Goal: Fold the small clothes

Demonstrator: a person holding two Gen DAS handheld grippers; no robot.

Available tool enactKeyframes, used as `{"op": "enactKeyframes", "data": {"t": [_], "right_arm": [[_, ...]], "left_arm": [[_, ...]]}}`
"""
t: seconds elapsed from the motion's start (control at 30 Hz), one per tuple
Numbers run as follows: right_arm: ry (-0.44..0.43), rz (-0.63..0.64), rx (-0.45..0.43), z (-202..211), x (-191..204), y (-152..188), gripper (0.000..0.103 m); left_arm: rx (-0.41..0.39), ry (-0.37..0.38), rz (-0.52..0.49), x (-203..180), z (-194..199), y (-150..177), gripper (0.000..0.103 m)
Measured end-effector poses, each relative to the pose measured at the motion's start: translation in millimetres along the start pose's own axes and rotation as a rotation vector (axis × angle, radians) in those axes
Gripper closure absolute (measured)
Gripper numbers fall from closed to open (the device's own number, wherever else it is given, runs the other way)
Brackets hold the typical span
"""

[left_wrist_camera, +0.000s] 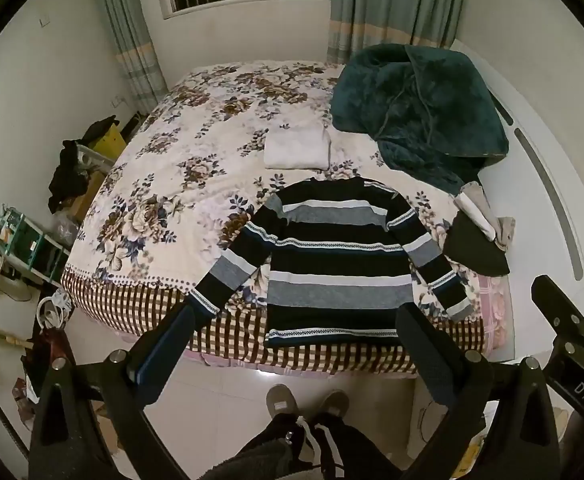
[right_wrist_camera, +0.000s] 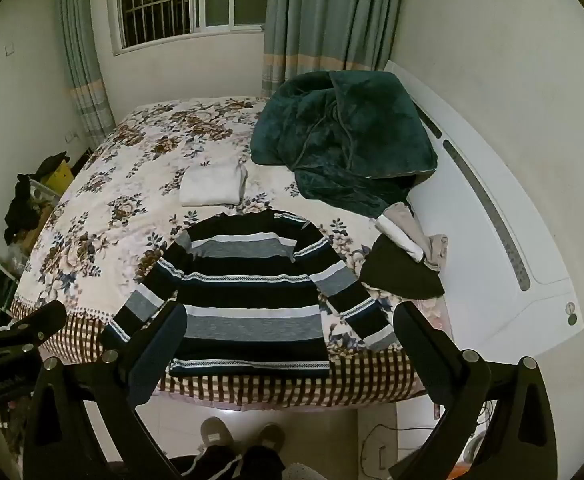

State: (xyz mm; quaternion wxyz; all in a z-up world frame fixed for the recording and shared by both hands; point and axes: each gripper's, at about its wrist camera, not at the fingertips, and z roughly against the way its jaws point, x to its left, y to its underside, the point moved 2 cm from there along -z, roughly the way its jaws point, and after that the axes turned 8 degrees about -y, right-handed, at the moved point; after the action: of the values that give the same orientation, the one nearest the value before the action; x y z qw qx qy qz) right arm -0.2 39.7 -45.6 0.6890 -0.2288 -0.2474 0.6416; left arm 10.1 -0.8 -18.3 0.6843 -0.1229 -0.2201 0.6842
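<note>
A striped black, grey and white sweater (left_wrist_camera: 332, 256) lies flat on the bed near its front edge, sleeves spread out to both sides; it also shows in the right wrist view (right_wrist_camera: 248, 292). A folded white garment (left_wrist_camera: 297, 147) lies behind it, also in the right wrist view (right_wrist_camera: 211, 186). A small pile of dark and beige clothes (left_wrist_camera: 478, 234) sits to the sweater's right, also in the right wrist view (right_wrist_camera: 406, 256). My left gripper (left_wrist_camera: 296, 328) is open and empty, held above the floor before the bed. My right gripper (right_wrist_camera: 290, 328) is open and empty beside it.
The bed (left_wrist_camera: 164, 184) has a floral cover with a checked hem. A dark green plush blanket (left_wrist_camera: 416, 112) is heaped at the back right by the white headboard (right_wrist_camera: 492, 208). Clutter and boxes (left_wrist_camera: 32, 240) stand on the floor at left. My feet (left_wrist_camera: 306, 402) stand on the tiled floor.
</note>
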Motion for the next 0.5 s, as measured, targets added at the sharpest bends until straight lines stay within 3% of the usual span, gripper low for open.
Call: {"op": "enactKeyframes", "data": {"t": [0.5], "right_arm": [[0.003, 0.001, -0.002, 3.5, -1.5, -1.7, 0.0]], "left_arm": [[-0.019, 0.014, 0.004, -1.2, 1.7, -7.1, 0.0]]}}
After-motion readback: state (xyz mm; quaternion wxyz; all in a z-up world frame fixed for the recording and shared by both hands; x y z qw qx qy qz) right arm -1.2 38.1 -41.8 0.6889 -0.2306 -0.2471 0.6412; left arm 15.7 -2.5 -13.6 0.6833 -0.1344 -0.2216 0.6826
